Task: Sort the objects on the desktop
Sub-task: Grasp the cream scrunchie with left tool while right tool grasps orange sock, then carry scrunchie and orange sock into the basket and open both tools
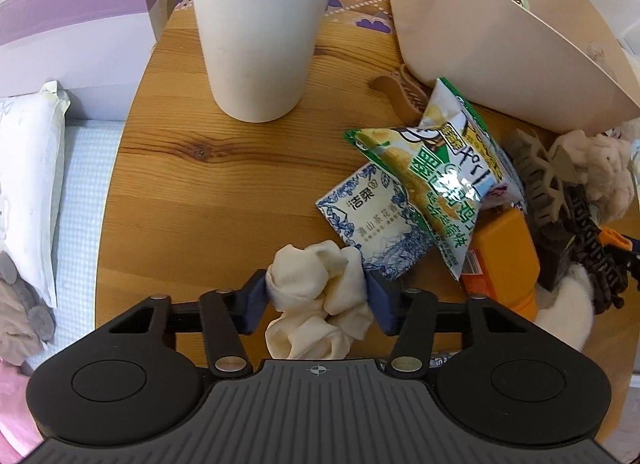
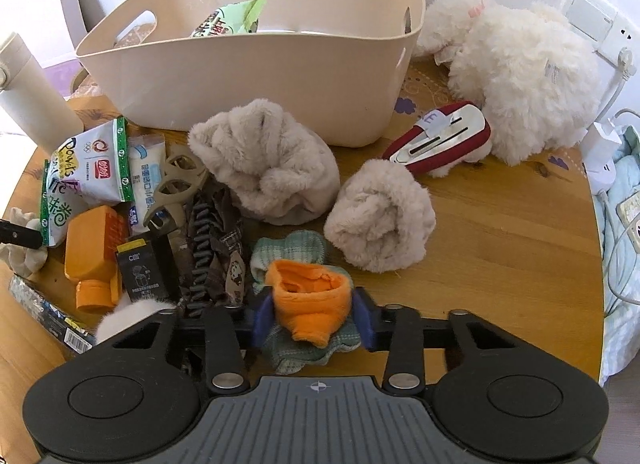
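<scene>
My left gripper (image 1: 316, 296) is shut on a crumpled cream sock (image 1: 316, 304) just above the round wooden table (image 1: 200, 184). My right gripper (image 2: 314, 314) is shut on an orange-and-green sock (image 2: 310, 304) near the table's front edge. A beige basket (image 2: 248, 64) stands at the back and holds a green snack packet (image 2: 228, 20); it also shows in the left wrist view (image 1: 500, 36). A green chip bag (image 1: 436, 180) lies over a blue-white tissue pack (image 1: 372, 220) right of the left gripper.
A white tumbler (image 1: 256, 24) stands ahead of the left gripper. An orange bottle (image 2: 94, 252), black box (image 2: 142, 272), hair claw (image 2: 176, 184), two rolled fluffy socks (image 2: 260, 164) (image 2: 380, 216), a red-white clip (image 2: 440, 136) and a white plush toy (image 2: 520, 76) crowd the table.
</scene>
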`<control>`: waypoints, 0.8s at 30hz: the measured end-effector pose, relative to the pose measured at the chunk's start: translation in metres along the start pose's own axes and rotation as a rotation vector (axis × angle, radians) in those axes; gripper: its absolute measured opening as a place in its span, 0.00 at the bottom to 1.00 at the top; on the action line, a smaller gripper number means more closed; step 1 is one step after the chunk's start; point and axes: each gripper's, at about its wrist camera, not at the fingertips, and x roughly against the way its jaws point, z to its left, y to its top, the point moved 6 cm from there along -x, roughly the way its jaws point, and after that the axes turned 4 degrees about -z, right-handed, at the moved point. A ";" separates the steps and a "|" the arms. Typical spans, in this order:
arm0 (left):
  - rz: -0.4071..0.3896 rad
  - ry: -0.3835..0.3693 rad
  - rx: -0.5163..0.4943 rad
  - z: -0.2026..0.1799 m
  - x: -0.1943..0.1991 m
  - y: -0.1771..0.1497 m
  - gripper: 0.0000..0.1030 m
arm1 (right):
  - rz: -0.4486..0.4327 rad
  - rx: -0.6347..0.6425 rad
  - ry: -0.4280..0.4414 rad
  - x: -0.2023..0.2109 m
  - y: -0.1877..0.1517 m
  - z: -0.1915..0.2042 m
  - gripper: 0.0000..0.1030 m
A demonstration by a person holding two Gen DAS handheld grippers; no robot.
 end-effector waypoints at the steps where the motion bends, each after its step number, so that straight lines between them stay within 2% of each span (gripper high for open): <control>1: 0.005 0.002 -0.003 -0.001 -0.001 -0.001 0.37 | 0.000 0.003 0.003 0.001 0.000 0.001 0.39; 3: 0.004 0.002 -0.007 -0.001 -0.001 -0.003 0.33 | -0.004 0.004 0.012 0.003 0.000 0.001 0.33; 4: 0.001 0.001 -0.010 -0.002 0.000 -0.004 0.30 | -0.006 0.004 0.020 0.003 0.000 0.001 0.24; 6: -0.003 -0.002 -0.018 -0.003 0.001 -0.005 0.27 | -0.014 -0.003 0.032 0.006 -0.001 0.000 0.20; 13: -0.013 -0.004 -0.032 -0.005 0.006 -0.007 0.20 | -0.026 -0.033 0.043 0.014 -0.003 -0.006 0.14; 24: -0.054 -0.009 -0.079 -0.015 0.019 -0.008 0.18 | -0.083 -0.040 0.042 0.042 0.004 -0.016 0.14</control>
